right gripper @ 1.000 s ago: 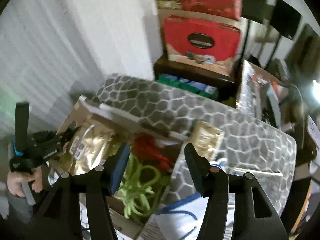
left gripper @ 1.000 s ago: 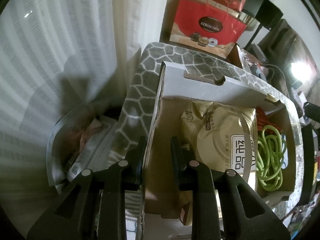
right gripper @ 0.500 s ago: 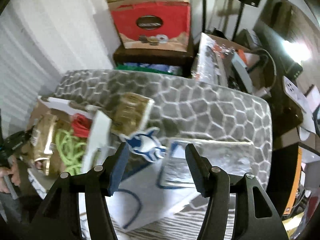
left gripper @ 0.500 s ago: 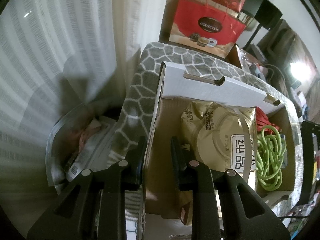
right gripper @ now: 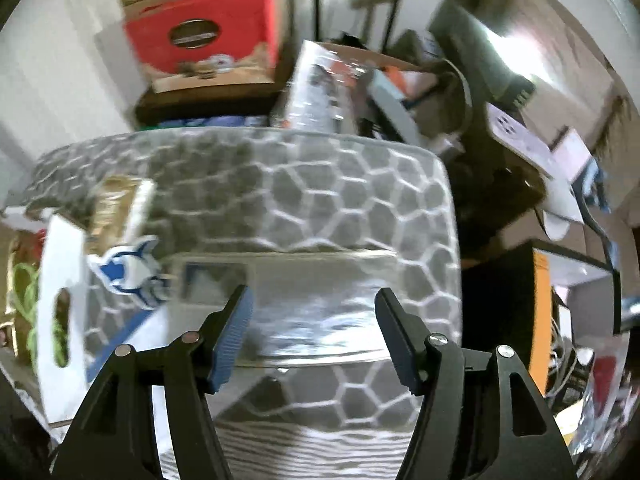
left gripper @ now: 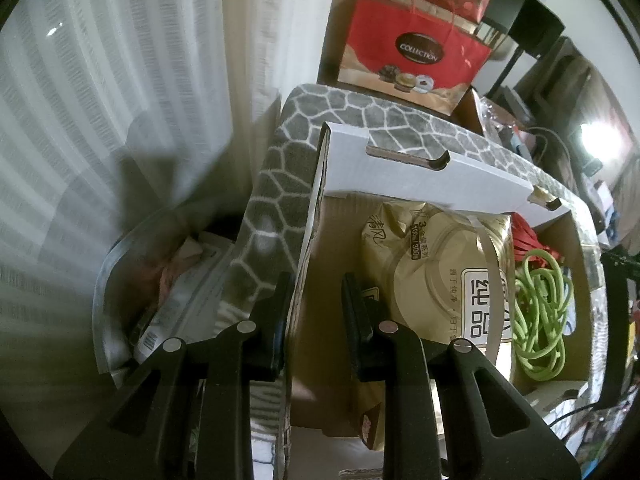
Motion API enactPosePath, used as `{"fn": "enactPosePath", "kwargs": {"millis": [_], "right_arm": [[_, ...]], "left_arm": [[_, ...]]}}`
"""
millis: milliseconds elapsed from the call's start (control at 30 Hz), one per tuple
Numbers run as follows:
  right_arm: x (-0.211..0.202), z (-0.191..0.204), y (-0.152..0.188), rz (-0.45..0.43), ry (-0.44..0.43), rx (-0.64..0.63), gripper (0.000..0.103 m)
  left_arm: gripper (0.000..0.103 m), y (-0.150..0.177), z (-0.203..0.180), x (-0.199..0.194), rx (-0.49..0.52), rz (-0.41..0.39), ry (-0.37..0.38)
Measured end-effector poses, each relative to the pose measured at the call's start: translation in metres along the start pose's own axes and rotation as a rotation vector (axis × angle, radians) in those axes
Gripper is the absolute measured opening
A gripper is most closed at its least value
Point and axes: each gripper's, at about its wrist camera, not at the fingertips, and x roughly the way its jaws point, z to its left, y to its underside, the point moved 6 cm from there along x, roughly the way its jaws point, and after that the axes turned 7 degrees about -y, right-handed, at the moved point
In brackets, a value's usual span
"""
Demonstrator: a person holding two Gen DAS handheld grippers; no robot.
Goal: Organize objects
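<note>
Two grippers share the work: the left gripper [left gripper: 316, 320] pinches the cardboard box wall [left gripper: 310, 240] at lower centre. The right gripper [right gripper: 314, 334], empty jaws opening, hangs over the clear packet [right gripper: 320, 304] at frame centre; I'd straddle its near edge squarely before closing, since film likely slips.

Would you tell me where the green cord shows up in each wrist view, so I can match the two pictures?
Left wrist view: the green cord lies coiled at the right, inside the cardboard box, beside the gold pack.
Right wrist view: the green cord shows only partly at the far left edge, behind the box's white flap.
Shared landmark: the red gift bag beyond the table.
</note>
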Motion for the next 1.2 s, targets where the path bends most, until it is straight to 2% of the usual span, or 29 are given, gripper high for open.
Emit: {"fn": "enactPosePath", "kwargs": {"millis": [300,467,533,600,633,667,700,800,867,1033,1133,1167,1200], "right_arm": [[0.021,-0.041,0.014,0.046,0.04,0.08,0.065],[0.028,-0.043,0.017,0.05,0.011,0.097,0.064],[0.028,-0.042,0.018,0.049,-0.005,0.099,0.056],[0.027,-0.039,0.018,0.045,-0.029,0.096,0.038],[0.026,-0.039,0.018,0.042,-0.01,0.09,0.032],[0.025,-0.04,0.017,0.04,0.012,0.084,0.015],[0.024,-0.041,0.017,0.039,0.026,0.079,0.005],[0.019,-0.041,0.015,0.009,-0.026,0.096,0.003],[0.013,-0.041,0.012,-0.013,-0.017,0.089,0.003],[-0.014,-0.029,0.0,-0.074,-0.07,0.08,0.003],[-0.021,-0.014,-0.004,-0.065,-0.103,0.052,0.01],[-0.02,-0.008,-0.004,-0.057,-0.102,0.038,0.015],[-0.019,-0.004,-0.004,-0.053,-0.11,0.035,0.03]], "left_arm": [[0.021,0.0,0.0,0.0,0.001,0.0,0.0],[0.021,0.0,-0.001,0.0,-0.003,0.001,0.001],[0.021,0.0,-0.001,0.0,-0.001,0.0,-0.001],[0.021,0.0,0.0,0.0,-0.001,0.001,-0.001],[0.021,0.0,0.0,0.0,-0.002,0.001,0.001],[0.021,0.0,0.0,0.0,-0.003,0.002,0.002],[0.021,0.0,0.0,0.0,-0.003,0.002,0.003],[0.021,0.0,0.0,0.0,-0.001,0.002,0.002],[0.021,0.0,0.0,0.0,-0.002,0.002,0.001],[0.021,0.0,0.0,0.0,-0.002,0.001,0.0],[0.021,0.0,0.0,0.0,-0.003,0.002,0.003],[0.021,0.0,0.0,0.001,-0.004,0.002,0.005],[0.021,0.0,0.001,0.002,-0.005,0.002,0.007]]}}
